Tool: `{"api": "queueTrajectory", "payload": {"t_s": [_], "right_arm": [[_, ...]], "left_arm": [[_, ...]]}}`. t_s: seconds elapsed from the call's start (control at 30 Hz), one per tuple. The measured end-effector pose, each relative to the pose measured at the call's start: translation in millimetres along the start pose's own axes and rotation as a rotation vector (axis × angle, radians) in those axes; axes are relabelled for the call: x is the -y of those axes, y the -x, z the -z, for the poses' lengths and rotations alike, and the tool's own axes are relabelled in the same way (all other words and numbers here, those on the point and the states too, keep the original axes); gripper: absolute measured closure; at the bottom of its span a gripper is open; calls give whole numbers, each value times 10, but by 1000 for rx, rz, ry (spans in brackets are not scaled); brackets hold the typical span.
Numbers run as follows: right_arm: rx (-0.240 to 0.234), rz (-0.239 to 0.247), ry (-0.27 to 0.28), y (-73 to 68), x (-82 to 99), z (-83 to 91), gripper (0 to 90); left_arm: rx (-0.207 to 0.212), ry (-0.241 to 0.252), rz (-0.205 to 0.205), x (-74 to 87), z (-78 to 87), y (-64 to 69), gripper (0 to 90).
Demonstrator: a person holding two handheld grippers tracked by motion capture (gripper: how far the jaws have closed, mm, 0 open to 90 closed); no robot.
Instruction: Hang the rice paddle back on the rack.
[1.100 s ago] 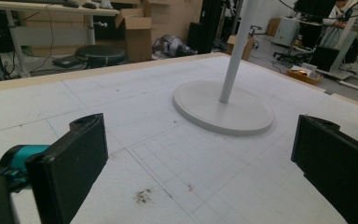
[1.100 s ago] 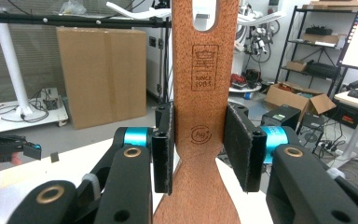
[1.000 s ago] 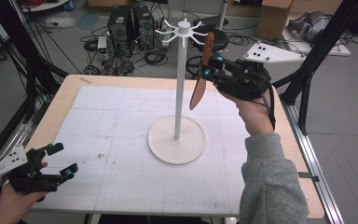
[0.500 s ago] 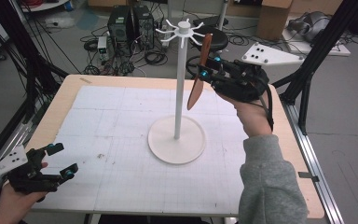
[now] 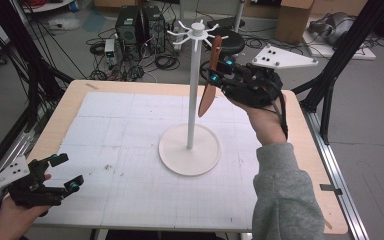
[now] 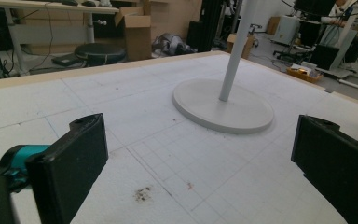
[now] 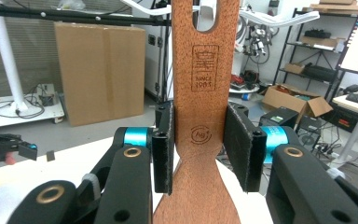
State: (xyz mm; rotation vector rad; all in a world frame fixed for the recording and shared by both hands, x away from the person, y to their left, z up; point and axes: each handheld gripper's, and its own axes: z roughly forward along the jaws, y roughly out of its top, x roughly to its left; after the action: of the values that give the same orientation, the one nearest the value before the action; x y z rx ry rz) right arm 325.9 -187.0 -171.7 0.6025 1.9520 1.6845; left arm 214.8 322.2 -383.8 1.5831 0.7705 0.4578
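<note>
A brown wooden spatula point(image 5: 209, 84) hangs upright, blade down, beside the pole of a white hook stand point(image 5: 194, 90). My right gripper point(image 5: 220, 70) is shut on its handle, just below the stand's hook arms. In the right gripper view both pads press the spatula point(image 7: 205, 116) at its narrow waist, with my right gripper point(image 7: 204, 149) around it. A white hook arm point(image 7: 275, 18) shows behind the slot at the handle's top. My left gripper point(image 5: 69, 171) rests open at the table's near left corner. Between its jaws, my left gripper point(image 6: 200, 163) holds nothing.
The stand's round base point(image 5: 190, 149) sits mid-table on a white gridded mat point(image 5: 120, 145). Cardboard boxes point(image 7: 102, 65), cables and equipment lie on the floor beyond the far edge. A black frame post point(image 5: 340, 55) rises to the right of the table.
</note>
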Motion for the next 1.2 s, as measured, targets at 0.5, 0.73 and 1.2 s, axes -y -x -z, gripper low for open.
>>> {"api": "queueTrajectory", "payload": {"t_s": [0.5,0.73,1.2], "right_arm": [[25,-9,-21,17,74,-52,651],[19,-2,-8,13,112,-71,643],[31,-13,20,18,200,30,359]], "left_arm": [[-3,-2,-1,3,4,-7,41],[-2,-1,-1,2,0,-3,41],[4,-3,-3,-4,-36,-15,41]]}}
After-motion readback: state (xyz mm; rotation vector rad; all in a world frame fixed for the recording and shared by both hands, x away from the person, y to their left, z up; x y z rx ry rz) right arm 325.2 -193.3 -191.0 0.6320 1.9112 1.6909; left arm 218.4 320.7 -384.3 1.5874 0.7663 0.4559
